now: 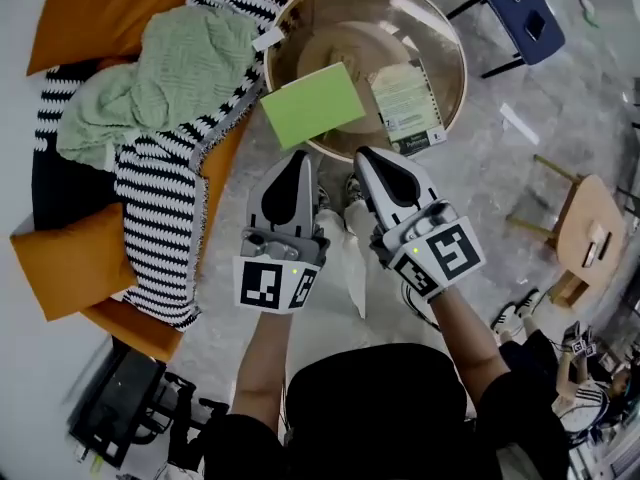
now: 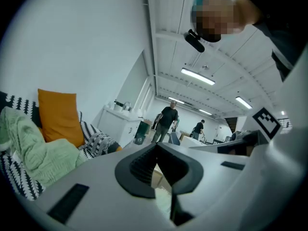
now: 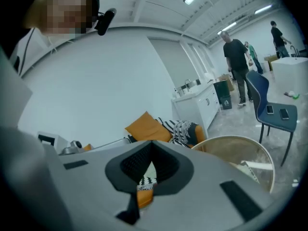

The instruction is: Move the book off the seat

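On table (image 1: 340,18) — book (image 1: 312,103), booklet (image 1: 405,108); print illegible.

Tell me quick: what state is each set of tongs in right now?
Left tongs: closed, holding nothing.
Right tongs: closed, holding nothing.

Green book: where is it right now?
Head view, upper centre: the green book lies flat on the round glass table, near its left rim, between the striped blanket and a printed booklet.
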A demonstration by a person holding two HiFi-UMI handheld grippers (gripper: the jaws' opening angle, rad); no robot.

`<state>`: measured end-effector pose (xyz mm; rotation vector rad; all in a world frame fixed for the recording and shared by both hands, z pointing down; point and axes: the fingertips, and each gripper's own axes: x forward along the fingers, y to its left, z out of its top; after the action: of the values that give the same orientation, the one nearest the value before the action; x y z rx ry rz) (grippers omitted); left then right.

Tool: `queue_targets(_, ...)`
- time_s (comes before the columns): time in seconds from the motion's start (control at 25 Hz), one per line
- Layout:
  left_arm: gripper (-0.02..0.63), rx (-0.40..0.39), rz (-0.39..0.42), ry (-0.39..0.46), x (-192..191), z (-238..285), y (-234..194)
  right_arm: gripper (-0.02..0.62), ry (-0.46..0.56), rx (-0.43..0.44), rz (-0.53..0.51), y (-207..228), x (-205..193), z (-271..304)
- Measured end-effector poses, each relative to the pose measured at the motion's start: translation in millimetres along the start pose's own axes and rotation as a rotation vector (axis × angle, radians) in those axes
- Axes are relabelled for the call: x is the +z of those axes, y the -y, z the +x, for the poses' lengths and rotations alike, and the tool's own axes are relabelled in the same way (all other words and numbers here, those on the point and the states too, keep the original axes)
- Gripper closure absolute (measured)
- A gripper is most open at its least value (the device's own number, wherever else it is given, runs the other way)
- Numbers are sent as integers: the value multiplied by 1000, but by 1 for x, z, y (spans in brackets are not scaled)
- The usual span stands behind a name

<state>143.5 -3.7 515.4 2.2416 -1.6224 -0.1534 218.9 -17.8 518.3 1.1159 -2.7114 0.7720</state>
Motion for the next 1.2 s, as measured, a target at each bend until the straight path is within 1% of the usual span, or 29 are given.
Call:
queue_targets(0.16, 597, -55, 29, 51, 45, -9, 34, 583, 61, 23, -18, -29, 41, -16)
queue_targets(0.32, 597, -89, 71, 92, 87, -23, 64, 583, 118, 36, -52, -56, 77, -36)
queue_targets(0.48, 597, -85, 117, 137, 130, -28, 76, 583, 190, 32, -93, -70, 119, -51)
queue_targets(0.72, 597, -79, 139, 203, 186, -42, 93, 583, 261, 27, -111, -89, 169, -76)
queue_targets(0.92, 597, -70, 154, 219, 216, -50, 111, 583, 281, 47, -144, -103, 198, -89)
queue_targets(1.08, 597, -69, 180, 191, 223, -58, 122, 583, 274, 54, -140, -111, 211, -97)
queue_targets(1.2, 597, -64, 188, 179, 228, -63, 126, 583, 276, 77, -148, -119, 220, -97)
